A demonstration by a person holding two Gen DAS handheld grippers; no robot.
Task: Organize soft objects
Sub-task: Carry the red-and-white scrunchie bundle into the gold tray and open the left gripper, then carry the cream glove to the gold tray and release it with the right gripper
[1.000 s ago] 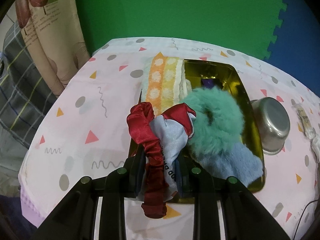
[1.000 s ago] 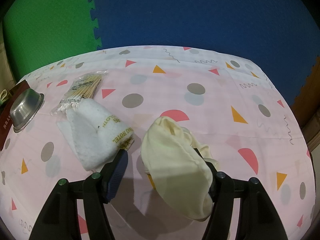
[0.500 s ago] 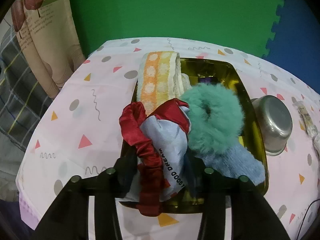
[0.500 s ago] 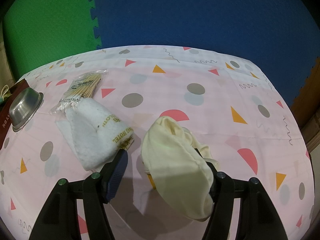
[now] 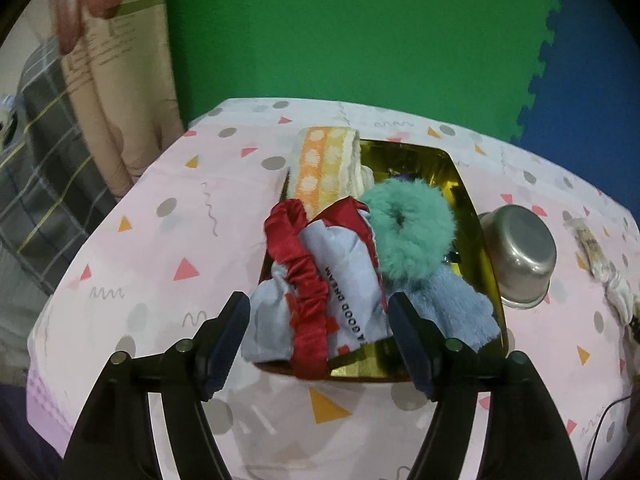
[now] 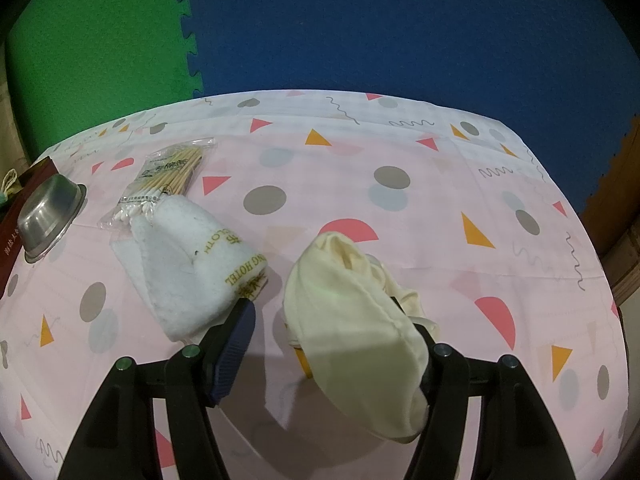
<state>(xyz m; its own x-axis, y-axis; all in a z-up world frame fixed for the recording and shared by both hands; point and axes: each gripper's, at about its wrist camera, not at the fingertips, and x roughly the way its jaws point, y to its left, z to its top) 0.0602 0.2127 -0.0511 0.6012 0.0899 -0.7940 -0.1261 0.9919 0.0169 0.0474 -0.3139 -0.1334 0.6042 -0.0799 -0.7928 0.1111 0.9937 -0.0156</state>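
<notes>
The left gripper has just been opening, and its jaws now stand wide. A light blue cloth with dark letters lies between them, but the pads do not press on it. A shiny red scrunchie is wrapped over the cloth and hangs down past the near edge of the gold tray. The cloth rests on the near end of the tray. Just right of it lies a fuzzy blue cloth. A fluffy green scrunchie sits on top, in the middle of the tray. Farther back, an orange and yellow towel with white dots leans on the tray's left rim. A steel bowl stands upside down on the table, just right of the tray. The table has a pink cover with dots and triangles.

The right gripper is wide open too. A cream cloth is draped over its right finger and hangs down, bunched and soft. The left finger touches nothing that I can see. Near it, to the left, lies a white towel with gold letters. Its far end lies on a bag of cotton swabs. Farther left is the bowl again. Behind the table are green and blue foam mats.
</notes>
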